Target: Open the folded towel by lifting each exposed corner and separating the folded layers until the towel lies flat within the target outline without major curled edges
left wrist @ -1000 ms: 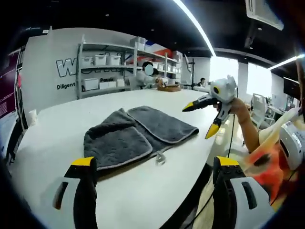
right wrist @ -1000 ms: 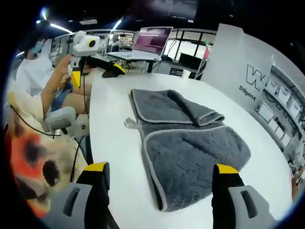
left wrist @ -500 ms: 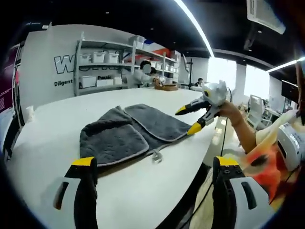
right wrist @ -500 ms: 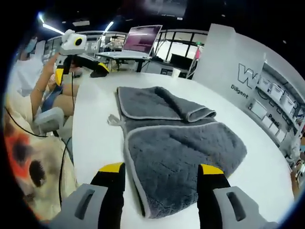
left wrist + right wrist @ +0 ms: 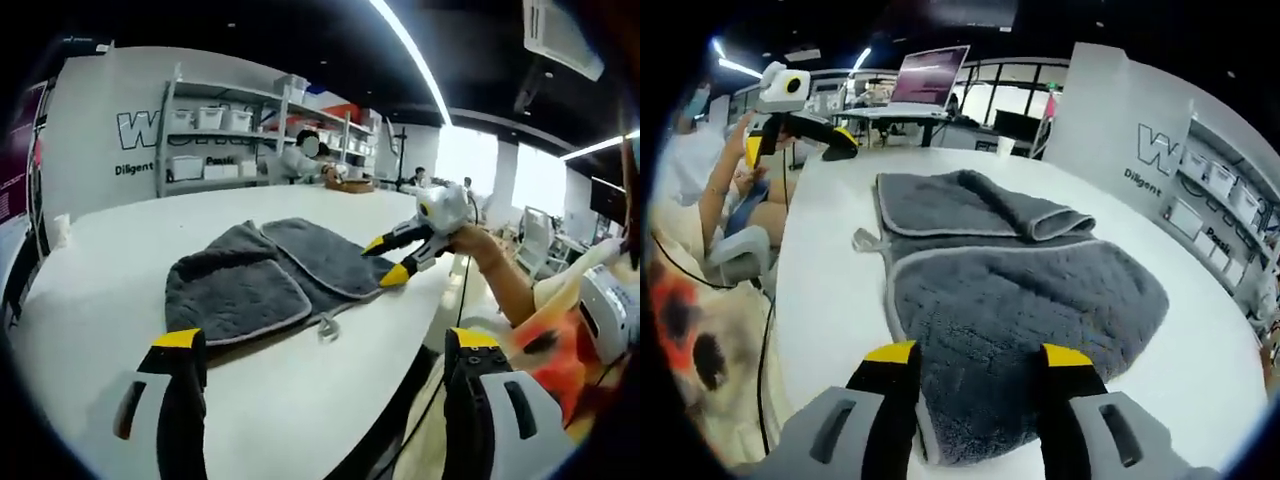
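Honestly, right gripper, jaws apart and empty over the towel corner, risks pinching both layers; left gripper open, empty too.

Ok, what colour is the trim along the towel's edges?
Light grey, on a dark grey towel. Clearest in the right gripper view.
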Demonstrator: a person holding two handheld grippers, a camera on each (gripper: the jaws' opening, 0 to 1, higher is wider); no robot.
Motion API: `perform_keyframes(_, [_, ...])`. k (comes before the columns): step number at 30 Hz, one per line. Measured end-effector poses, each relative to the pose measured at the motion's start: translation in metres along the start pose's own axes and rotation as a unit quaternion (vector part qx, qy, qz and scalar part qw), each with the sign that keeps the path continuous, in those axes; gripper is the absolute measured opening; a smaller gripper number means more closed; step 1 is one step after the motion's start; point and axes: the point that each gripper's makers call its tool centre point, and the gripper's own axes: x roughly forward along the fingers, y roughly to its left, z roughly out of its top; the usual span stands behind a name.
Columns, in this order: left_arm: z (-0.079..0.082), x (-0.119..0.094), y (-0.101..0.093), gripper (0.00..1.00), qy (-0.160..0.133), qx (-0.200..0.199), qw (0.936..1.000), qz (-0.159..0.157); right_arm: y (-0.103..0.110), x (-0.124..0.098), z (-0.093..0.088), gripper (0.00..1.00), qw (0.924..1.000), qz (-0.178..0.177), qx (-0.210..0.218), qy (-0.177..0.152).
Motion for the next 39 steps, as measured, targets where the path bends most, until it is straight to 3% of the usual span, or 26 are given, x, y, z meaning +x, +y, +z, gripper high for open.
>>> perform_keyframes(8, [-0.002, 0.000, 0.002, 0.95, 0.002, -0.009, 1.0000, 0.000, 0.010, 0.003, 0.001, 0.23, 0.9996, 0.017, -0.020, -0.008])
perform_keyframes(10, [-0.003, 0.000, 0.002, 0.95, 0.004, -0.008, 1.0000, -0.001, 0.017, 0.003, 0.000, 0.15, 0.9992, 0.033, -0.022, -0.006])
perform_keyframes(17, [-0.004, 0.001, 0.000, 0.95, 0.003, -0.011, 0.9999, -0.004, 0.014, 0.002, -0.002, 0.06, 0.9991, 0.029, -0.030, -0.005])
perform_keyframes(28, [-0.006, 0.001, -0.001, 0.93, 0.008, -0.012, 0.9999, -0.005, 0.009, -0.004, -0.006, 0.01, 0.9992, 0.036, -0.017, -0.002])
perform_keyframes(39, [-0.002, -0.002, -0.003, 0.93, 0.001, -0.010, 0.9999, -0.007, -0.026, -0.027, -0.028, 0.01, 0.9997, 0.009, 0.007, 0.020])
